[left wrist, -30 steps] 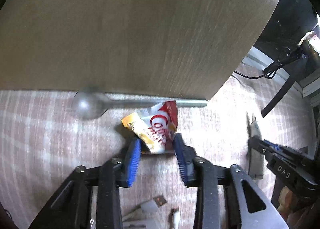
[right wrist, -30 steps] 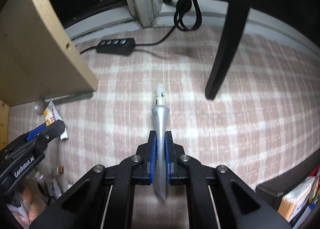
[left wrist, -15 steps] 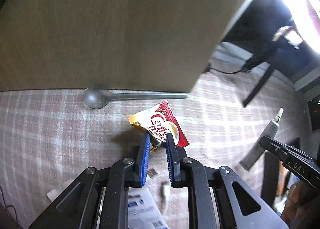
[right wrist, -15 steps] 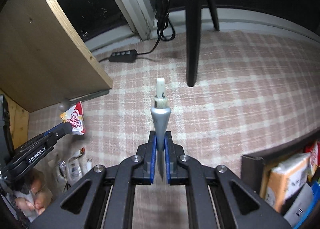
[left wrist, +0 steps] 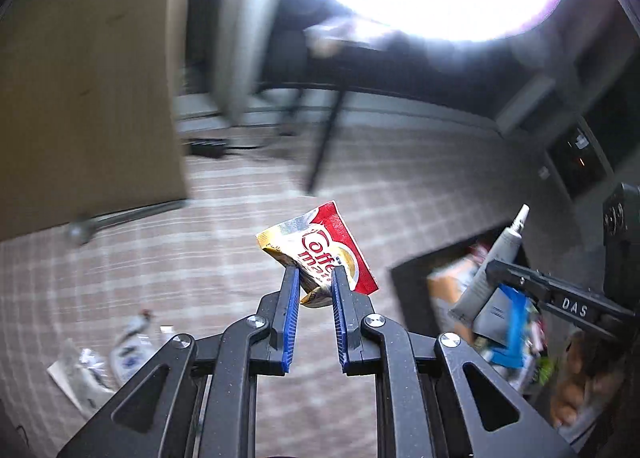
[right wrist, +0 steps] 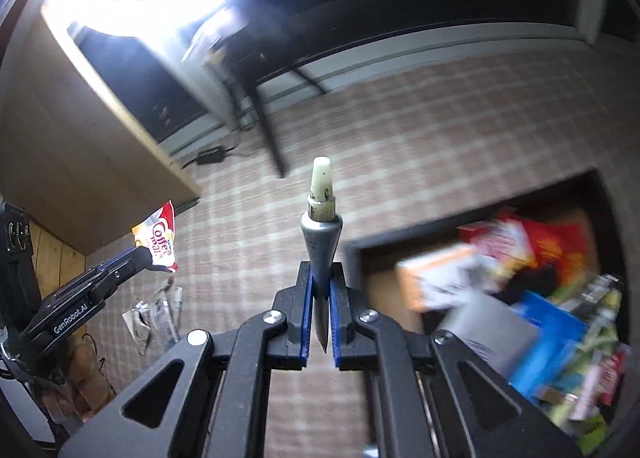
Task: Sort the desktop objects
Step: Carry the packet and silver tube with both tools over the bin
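My left gripper (left wrist: 314, 276) is shut on a red and yellow coffee creamer sachet (left wrist: 320, 250) and holds it up above the checked cloth (left wrist: 200, 258). The sachet also shows in the right wrist view (right wrist: 158, 238). My right gripper (right wrist: 320, 274) is shut on a grey tube (right wrist: 322, 234) with a white nozzle pointing away from me. The tube also shows in the left wrist view (left wrist: 492, 266), over a dark storage box (left wrist: 404, 286). In the right wrist view the box (right wrist: 356, 254) lies at the right, full of packets.
A wooden panel (left wrist: 80, 97) stands at the left with a metal spoon (left wrist: 80, 232) at its foot. Loose wrappers and cable plugs (left wrist: 108, 354) lie on the cloth at the lower left. A black lamp leg (right wrist: 268, 133) and a switch box (right wrist: 210, 153) stand further back.
Both grippers have risen from the cloth and swung right, each keeping its object. The storage box has come into both views. The spoon and panel have slid left.
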A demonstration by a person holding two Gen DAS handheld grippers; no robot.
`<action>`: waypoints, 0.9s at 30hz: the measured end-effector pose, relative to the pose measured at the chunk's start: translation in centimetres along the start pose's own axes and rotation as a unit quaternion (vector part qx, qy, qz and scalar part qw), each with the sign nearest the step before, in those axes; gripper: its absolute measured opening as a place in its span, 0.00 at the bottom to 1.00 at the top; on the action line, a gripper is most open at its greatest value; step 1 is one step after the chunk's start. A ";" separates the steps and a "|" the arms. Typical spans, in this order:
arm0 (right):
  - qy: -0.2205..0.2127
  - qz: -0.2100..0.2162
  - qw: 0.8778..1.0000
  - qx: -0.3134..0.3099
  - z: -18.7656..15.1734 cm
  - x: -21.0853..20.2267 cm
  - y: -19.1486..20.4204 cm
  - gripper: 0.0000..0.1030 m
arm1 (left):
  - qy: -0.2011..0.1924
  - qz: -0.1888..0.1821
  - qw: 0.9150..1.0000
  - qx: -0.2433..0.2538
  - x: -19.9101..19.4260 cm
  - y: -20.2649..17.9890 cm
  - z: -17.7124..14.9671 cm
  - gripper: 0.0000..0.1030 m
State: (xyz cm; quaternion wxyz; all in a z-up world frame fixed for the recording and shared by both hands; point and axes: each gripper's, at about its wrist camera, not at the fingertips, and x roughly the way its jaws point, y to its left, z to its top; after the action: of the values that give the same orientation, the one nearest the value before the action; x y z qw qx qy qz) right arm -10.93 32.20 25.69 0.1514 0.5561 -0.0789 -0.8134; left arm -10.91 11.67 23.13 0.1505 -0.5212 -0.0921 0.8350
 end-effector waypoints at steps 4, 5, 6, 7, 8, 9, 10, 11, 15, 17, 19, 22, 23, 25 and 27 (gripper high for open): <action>-0.011 -0.028 0.999 0.035 -1.2 -3.3 -5.3 0.08 | 0.013 -0.029 0.999 0.043 0.6 -5.4 -1.0 0.15; -0.014 -0.034 0.998 0.043 -1.6 -3.8 -6.4 0.08 | 0.017 -0.036 0.998 0.055 0.7 -7.0 -1.3 0.15; -0.016 -0.042 0.998 0.053 -1.9 -4.4 -7.6 0.08 | 0.021 -0.043 0.997 0.064 0.6 -8.2 -1.7 0.15; -0.018 -0.049 0.997 0.063 -2.4 -5.0 -9.0 0.08 | 0.026 -0.049 0.996 0.074 0.4 -9.7 -2.1 0.15; -0.019 -0.055 0.996 0.071 -2.7 -5.5 -9.9 0.08 | 0.030 -0.054 0.994 0.087 0.4 -11.1 -2.5 0.15; -0.021 -0.062 0.995 0.080 -3.2 -6.2 -11.1 0.08 | 0.034 -0.058 0.993 0.096 0.5 -12.3 -2.8 0.15; -0.023 -0.068 0.994 0.087 -3.6 -6.7 -12.0 0.08 | 0.037 -0.063 0.992 0.107 0.7 -13.5 -3.1 0.15; -0.025 -0.073 0.993 0.093 -4.0 -7.1 -12.8 0.08 | 0.040 -0.067 0.990 0.118 0.7 -14.8 -3.5 0.15; -0.026 -0.090 0.989 0.113 -5.4 -8.4 -15.3 0.08 | 0.049 -0.081 0.984 0.153 0.7 -18.7 -4.6 0.15; -0.024 -0.096 0.988 0.122 -6.1 -8.7 -16.5 0.08 | 0.051 -0.084 0.981 0.169 0.6 -20.3 -5.2 0.15; -0.023 -0.099 0.986 0.130 -6.7 -8.9 -17.3 0.08 | 0.054 -0.087 0.978 0.182 0.5 -21.7 -5.8 0.15; -0.021 -0.100 0.985 0.137 -7.4 -9.2 -18.1 0.08 | 0.057 -0.088 0.973 0.205 0.6 -23.6 -6.8 0.15; -0.021 -0.099 0.985 0.136 -7.6 -9.3 -18.3 0.08 | 0.057 -0.088 0.972 0.209 0.8 -23.9 -7.0 0.15; -0.021 -0.099 0.986 0.136 -7.9 -9.4 -18.4 0.08 | 0.057 -0.086 0.970 0.221 1.0 -24.7 -7.6 0.15; -0.020 -0.099 0.986 0.134 -8.1 -9.5 -18.4 0.08 | 0.058 -0.086 0.967 0.232 1.0 -25.4 -8.3 0.15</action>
State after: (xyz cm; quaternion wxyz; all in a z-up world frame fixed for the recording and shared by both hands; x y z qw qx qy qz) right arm -3.15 53.02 25.58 -0.0072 0.5603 -0.1350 -0.8172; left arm 0.05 35.79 26.53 0.3432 -0.5099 0.0688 0.7858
